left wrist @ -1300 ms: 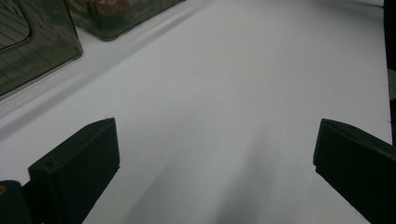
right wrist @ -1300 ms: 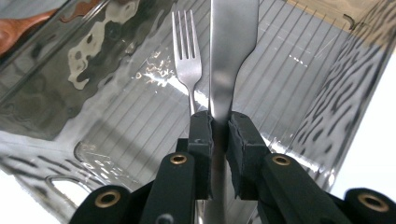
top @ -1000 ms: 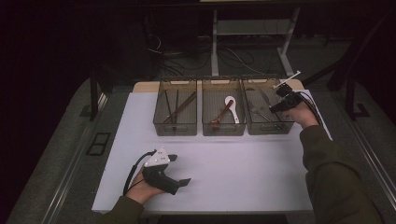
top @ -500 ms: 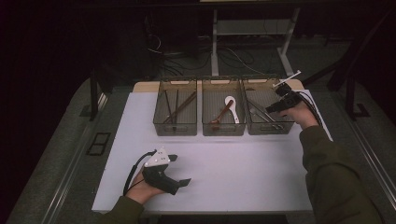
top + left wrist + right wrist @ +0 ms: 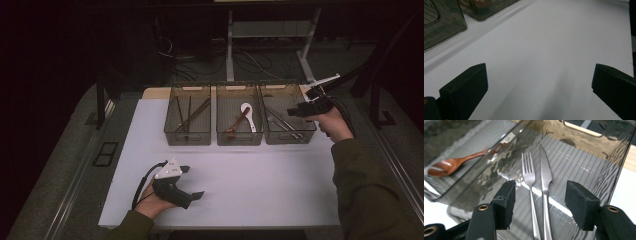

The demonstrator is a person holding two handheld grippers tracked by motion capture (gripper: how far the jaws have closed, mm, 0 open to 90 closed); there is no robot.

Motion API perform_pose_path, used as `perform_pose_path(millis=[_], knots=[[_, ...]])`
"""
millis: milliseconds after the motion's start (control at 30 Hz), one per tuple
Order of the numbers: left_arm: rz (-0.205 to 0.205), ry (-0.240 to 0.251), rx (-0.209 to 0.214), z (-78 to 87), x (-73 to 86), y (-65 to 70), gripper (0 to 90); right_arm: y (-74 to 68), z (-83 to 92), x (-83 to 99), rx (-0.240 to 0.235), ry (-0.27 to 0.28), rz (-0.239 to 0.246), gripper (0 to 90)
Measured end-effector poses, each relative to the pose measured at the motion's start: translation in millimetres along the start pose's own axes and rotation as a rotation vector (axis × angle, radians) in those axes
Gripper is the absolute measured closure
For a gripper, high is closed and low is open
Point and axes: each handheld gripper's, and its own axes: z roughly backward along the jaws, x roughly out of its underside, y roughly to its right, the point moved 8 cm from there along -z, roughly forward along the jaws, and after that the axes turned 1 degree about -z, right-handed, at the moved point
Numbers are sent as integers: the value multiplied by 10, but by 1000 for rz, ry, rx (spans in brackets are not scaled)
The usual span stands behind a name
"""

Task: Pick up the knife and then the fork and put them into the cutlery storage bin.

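Three bins stand in a row at the far side of the tabletop (image 5: pixel 280 180). The left bin (image 5: pixel 187 114) holds sticks, the middle bin (image 5: pixel 239 115) two spoons, and the right bin (image 5: pixel 286 113) a fork (image 5: pixel 530 185) and knife (image 5: pixel 545 182) lying side by side.

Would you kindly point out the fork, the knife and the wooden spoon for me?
fork (image 5: pixel 529 176), right gripper view, on its neck below the tines.
knife (image 5: pixel 545 170), right gripper view, mid-blade.
wooden spoon (image 5: pixel 441 168), right gripper view, on its bowl.
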Motion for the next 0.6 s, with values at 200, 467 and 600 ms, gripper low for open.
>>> perform_pose_path(millis=[200, 467, 600], knots=[[2, 0, -3, -3, 0, -6, 0, -28, 90, 8, -6, 58, -7, 366], [8, 4, -4, -8, -10, -12, 0, -45, 199, 83, -9, 138, -33, 314], [9, 4, -4, -18, -19, -21, 0, -74, 260, 149, -28, 169, -33, 296]])
